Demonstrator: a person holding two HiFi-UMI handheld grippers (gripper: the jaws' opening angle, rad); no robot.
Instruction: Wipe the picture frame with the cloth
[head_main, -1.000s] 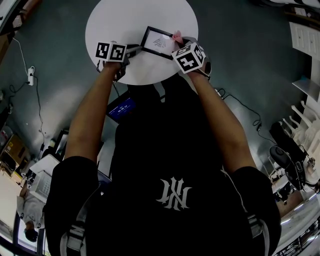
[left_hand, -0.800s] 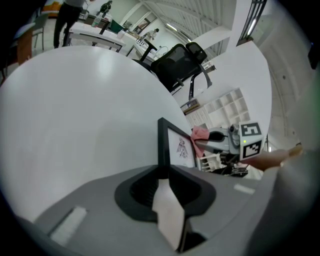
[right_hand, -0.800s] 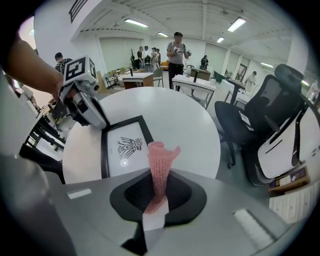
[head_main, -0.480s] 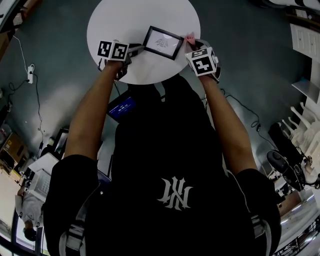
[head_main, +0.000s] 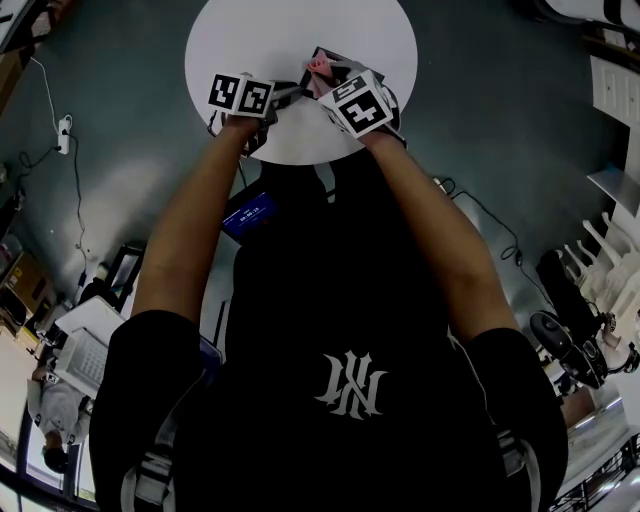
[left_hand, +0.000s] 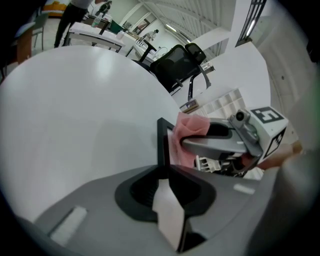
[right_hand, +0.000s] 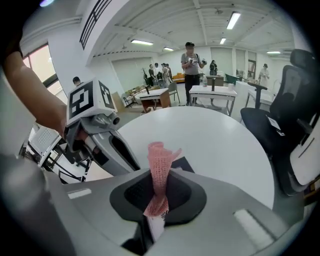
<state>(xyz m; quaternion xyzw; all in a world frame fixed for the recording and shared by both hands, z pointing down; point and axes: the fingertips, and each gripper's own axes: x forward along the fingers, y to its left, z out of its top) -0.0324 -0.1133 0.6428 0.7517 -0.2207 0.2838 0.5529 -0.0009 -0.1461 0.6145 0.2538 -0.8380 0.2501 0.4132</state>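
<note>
While my left gripper (left_hand: 165, 192) clamps the black picture frame (left_hand: 162, 145) at centre, my right gripper (right_hand: 157, 205) pinches the pink mesh cloth (right_hand: 159, 160). Wiping, I reckon; next, sweep across the glass.

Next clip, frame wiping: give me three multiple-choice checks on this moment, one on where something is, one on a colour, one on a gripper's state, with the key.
1. Where is the cloth?
A. Between the jaws of the left gripper.
B. Between the jaws of the right gripper.
C. In neither gripper.

2. What colour is the cloth?
A. Pink.
B. Blue.
C. Green.

3. What state is the left gripper in?
A. Open and empty.
B. Shut on the cloth.
C. Shut on the edge of the picture frame.

Key:
1 B, the right gripper view shows the cloth rising from between its jaws.
2 A, it shows pink in both gripper views.
3 C, the left gripper view shows the black frame edge pinched between its jaws.
</note>
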